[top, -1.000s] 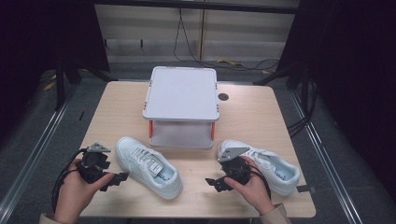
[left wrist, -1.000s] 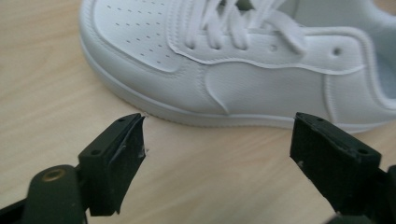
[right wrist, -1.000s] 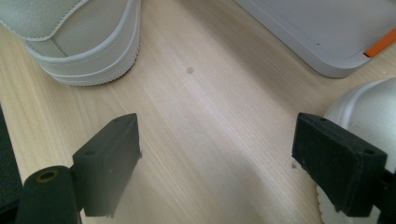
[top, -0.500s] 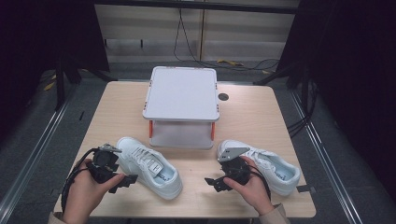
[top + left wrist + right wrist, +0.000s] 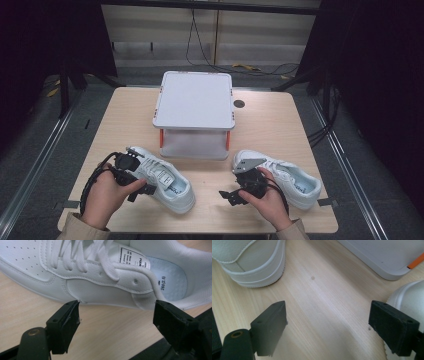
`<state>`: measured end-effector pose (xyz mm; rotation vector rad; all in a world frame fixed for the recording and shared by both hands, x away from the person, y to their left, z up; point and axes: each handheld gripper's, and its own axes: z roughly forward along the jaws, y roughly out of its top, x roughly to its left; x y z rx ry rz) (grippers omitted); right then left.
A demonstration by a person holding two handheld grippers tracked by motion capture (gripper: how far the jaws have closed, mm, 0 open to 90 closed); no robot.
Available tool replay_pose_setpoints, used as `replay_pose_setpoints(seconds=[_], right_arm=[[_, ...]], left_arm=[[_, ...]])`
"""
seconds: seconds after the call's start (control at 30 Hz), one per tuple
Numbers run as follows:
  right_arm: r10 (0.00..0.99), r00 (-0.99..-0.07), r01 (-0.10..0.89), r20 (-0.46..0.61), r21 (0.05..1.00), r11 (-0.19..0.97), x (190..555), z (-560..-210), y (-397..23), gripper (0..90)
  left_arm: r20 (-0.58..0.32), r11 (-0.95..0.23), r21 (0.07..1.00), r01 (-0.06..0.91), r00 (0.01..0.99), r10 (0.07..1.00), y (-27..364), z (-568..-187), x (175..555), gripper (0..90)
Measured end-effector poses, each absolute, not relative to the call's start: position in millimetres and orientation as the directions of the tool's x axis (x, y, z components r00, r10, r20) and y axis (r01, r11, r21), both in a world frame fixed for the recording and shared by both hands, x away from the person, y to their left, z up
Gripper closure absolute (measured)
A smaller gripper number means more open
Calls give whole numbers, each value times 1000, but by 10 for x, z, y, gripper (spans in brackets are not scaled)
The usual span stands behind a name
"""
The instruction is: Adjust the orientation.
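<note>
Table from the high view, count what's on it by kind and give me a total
White sneakers: 2, the left sneaker and the right sneaker
White two-tier stand with orange posts: 1
Hand-held grippers: 2, the left gripper and the right gripper
Total: 5

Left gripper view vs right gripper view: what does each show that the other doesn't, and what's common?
Left gripper view alone: the side of the left sneaker close up, with its laces, tongue label and blue insole; the left gripper stands open just short of that side.
Right gripper view alone: a corner of the white two-tier rack with an orange post, and the right sneaker's toe beside one jaw.
Both: wide-open black jaws, the wooden table, and the left sneaker, seen from the right gripper as a rounded end.
</note>
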<state>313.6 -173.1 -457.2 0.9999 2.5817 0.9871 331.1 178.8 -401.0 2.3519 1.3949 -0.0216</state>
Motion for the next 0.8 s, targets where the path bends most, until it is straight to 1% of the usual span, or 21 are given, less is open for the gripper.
replay_pose_setpoints(seconds=[0.2, 0.27, 0.43, 0.5, 0.63, 0.73, 0.8], right_arm=[[662, -747, 529, 58, 654, 540, 3145, -4591, -1739, 146], [661, -748, 528, 58, 655, 540, 3145, -4588, -1738, 146], [659, -750, 525, 56, 657, 541, 3144, -4587, -1730, 146], [659, -750, 527, 59, 654, 542, 3144, -4596, -1727, 146], [660, -749, 527, 55, 654, 543, 3144, -4599, -1733, 146], [663, -746, 530, 57, 653, 541, 3145, -4599, -1738, 146], [662, -747, 531, 59, 651, 542, 3147, -4602, -1741, 146]], left_arm=[[-230, -412, 297, 861, 483, 845, 1667, -4024, 3387, 217], [-237, -401, 284, 871, 469, 851, 1635, -4054, 3412, 188], [-255, -377, 274, 885, 445, 859, 1550, -4104, 3441, 195], [-248, -372, 265, 890, 435, 866, 1525, -4121, 3447, 175], [-241, -378, 261, 888, 439, 865, 1523, -4117, 3448, 190], [-269, -359, 256, 897, 423, 865, 1554, -4126, 3445, 214], [-284, -361, 262, 895, 429, 857, 1583, -4129, 3437, 222]])
